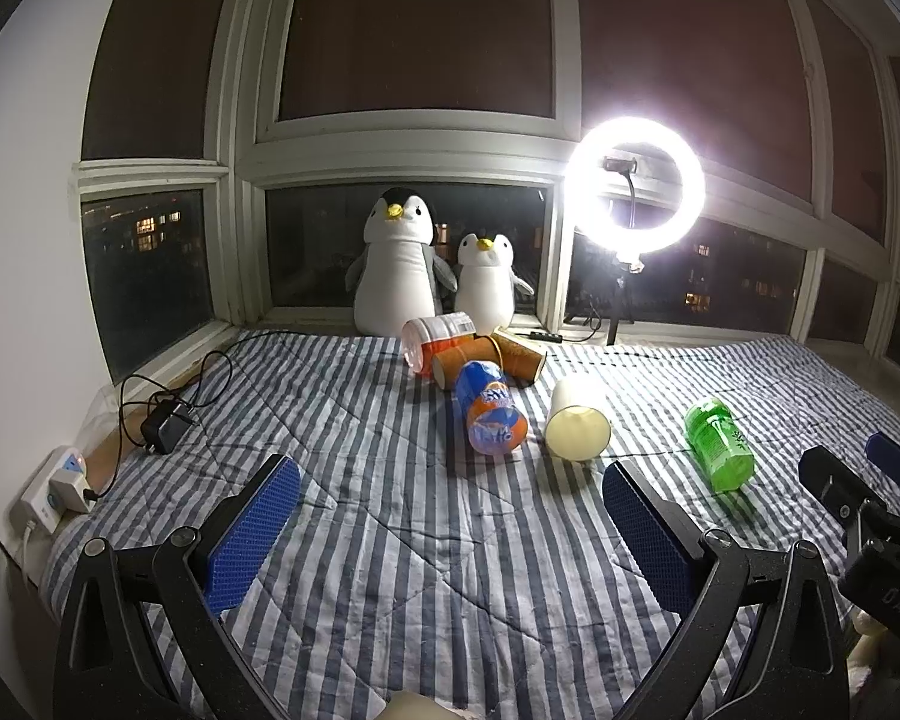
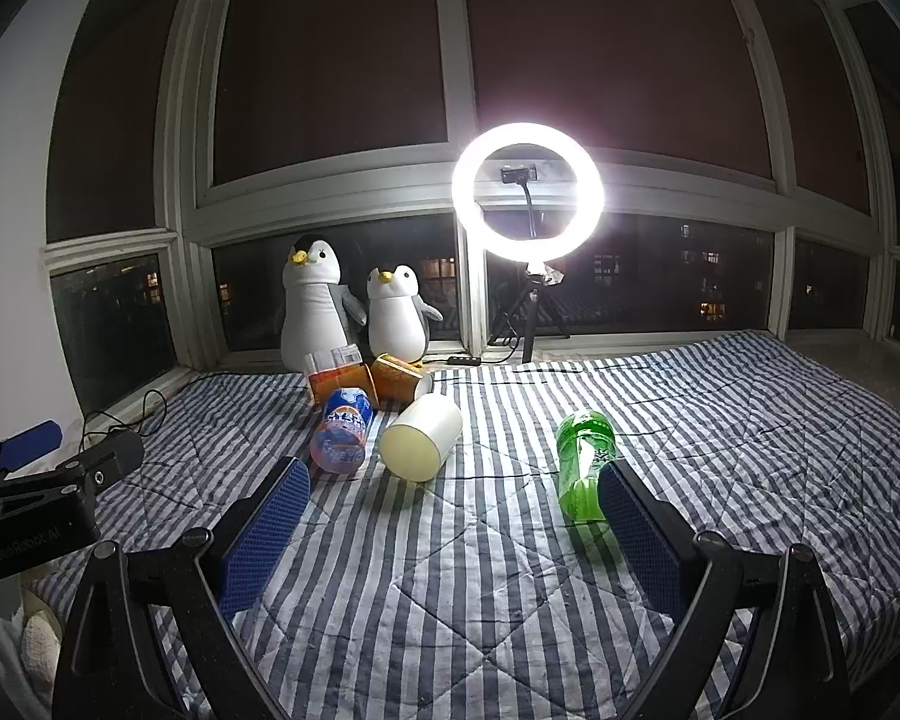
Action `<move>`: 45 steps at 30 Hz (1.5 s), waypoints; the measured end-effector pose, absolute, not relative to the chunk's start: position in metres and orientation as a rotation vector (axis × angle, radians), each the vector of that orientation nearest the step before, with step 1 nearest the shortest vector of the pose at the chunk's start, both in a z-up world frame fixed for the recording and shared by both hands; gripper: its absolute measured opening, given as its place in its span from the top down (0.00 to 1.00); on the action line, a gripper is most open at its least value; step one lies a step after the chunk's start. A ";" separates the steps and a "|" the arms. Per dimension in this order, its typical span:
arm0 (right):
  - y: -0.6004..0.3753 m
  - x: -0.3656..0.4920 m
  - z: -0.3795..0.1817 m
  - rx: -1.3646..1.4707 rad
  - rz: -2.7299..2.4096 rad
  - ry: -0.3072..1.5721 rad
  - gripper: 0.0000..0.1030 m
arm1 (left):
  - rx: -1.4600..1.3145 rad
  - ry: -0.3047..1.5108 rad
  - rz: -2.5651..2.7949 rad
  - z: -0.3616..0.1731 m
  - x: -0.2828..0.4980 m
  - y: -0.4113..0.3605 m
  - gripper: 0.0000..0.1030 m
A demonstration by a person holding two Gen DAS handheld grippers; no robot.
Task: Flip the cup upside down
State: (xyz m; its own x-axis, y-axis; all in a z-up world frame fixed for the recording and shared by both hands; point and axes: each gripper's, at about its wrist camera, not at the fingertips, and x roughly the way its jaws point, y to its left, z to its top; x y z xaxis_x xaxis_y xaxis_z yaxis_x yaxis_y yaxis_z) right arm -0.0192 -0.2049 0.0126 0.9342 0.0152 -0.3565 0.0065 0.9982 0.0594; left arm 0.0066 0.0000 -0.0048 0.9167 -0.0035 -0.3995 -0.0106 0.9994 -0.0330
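A cream cup [image 1: 576,420] [image 2: 420,435] lies on its side on the striped quilt [image 1: 390,540] [image 2: 450,588], one round end turned toward me. My left gripper [image 1: 450,516] is open and empty, low over the quilt, with the cup ahead of its right finger. My right gripper [image 2: 450,516] is also open and empty; the cup lies ahead, slightly left of its middle. Two orange paper cups [image 1: 468,357] [image 2: 399,381] lie on their sides farther back. Each gripper shows at the edge of the other's view.
A blue and orange soda bottle [image 1: 491,414] [image 2: 342,432] lies left of the cream cup, a green bottle [image 1: 719,444] [image 2: 582,462] right of it. Two plush penguins [image 1: 399,264] [image 2: 315,300] and a lit ring light [image 1: 635,185] [image 2: 528,183] stand by the window. A charger and cables [image 1: 165,420] lie at left.
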 end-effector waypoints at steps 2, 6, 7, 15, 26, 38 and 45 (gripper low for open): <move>-0.205 -0.018 0.011 0.061 0.004 0.368 0.07 | -0.036 0.420 0.000 -0.006 0.010 0.001 0.01; -0.206 -0.014 0.009 0.062 0.005 0.378 0.07 | -0.041 0.445 -0.007 -0.009 0.023 0.005 0.01; -0.206 -0.012 0.008 0.061 0.004 0.380 0.07 | -0.038 0.450 -0.005 -0.010 0.028 0.006 0.01; -0.207 0.005 0.001 0.062 0.000 0.413 0.07 | -0.015 0.520 -0.019 -0.017 0.083 0.018 0.01; -0.211 0.046 -0.005 0.066 0.005 0.460 0.07 | 0.028 0.640 -0.055 -0.018 0.213 0.046 0.01; -0.222 0.115 -0.007 0.064 -0.018 0.533 0.08 | 0.132 0.740 -0.132 -0.021 0.379 0.051 0.01; -0.229 0.147 -0.006 0.065 -0.050 0.591 0.08 | 0.200 0.800 -0.205 -0.028 0.459 0.043 0.01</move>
State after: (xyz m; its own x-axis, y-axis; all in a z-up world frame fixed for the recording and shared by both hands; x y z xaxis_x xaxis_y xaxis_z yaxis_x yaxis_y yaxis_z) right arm 0.1469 -0.2286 -0.0059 0.8290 -0.0287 -0.5585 0.0660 0.9967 0.0467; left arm 0.4589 0.0435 -0.0282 0.6792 -0.1058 -0.7263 0.2564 0.9614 0.0997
